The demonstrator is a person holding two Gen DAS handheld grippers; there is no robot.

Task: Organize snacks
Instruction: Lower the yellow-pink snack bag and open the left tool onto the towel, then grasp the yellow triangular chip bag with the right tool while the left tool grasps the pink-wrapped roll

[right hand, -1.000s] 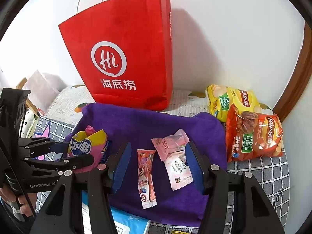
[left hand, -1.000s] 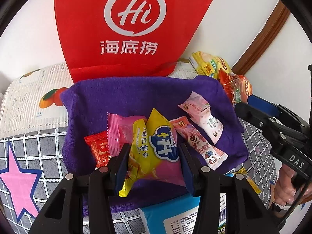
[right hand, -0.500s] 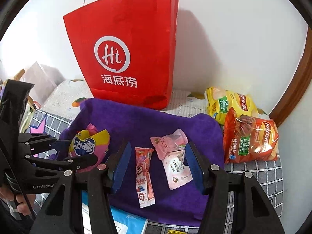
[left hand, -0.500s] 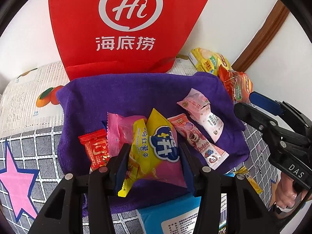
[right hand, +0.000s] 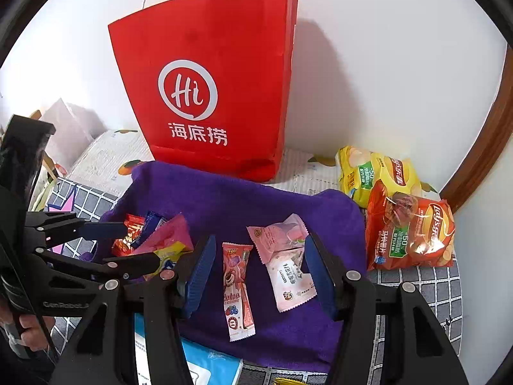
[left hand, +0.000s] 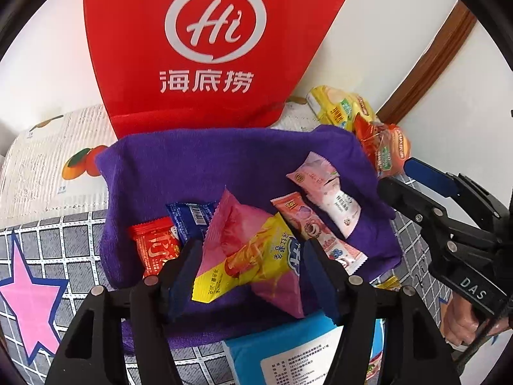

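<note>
A: Two grippers, one busy. The left gripper [left hand: 253,266] has its fingers closed against a pink and yellow snack bag [left hand: 253,256], which sits tilted between them over the near edge of the purple towel [left hand: 208,160].

B: From the right wrist I see that same left gripper [right hand: 141,247] side-on at the left, the pink and yellow snack bag [right hand: 166,243] pinched between its fingers. The right gripper [right hand: 256,272] stands wide open with nothing between its fingers, hovering over a long pink snack bar [right hand: 237,288] and a pale pink candy packet [right hand: 282,266] that lie side by side on the purple towel [right hand: 224,199].

A: Mine shows the right gripper [left hand: 407,176] only as black fingers at the right edge. What I do get clearly: a red candy packet [left hand: 154,247] and a blue packet [left hand: 189,221] just left of the held bag. The long pink snack bar [left hand: 314,227] and the pale pink candy packet [left hand: 327,192] lie to its right.

B: Those two I see only as slivers behind your fingers. But I have the whole red paper bag [right hand: 208,96] with its handles, standing at the far edge of the towel, and a yellow chip bag [right hand: 375,173] with an orange chip bag [right hand: 410,234] overlapping it, off the towel to the right.

A: Near me, a blue tissue pack [left hand: 288,353] lies by the towel's near edge.
</note>
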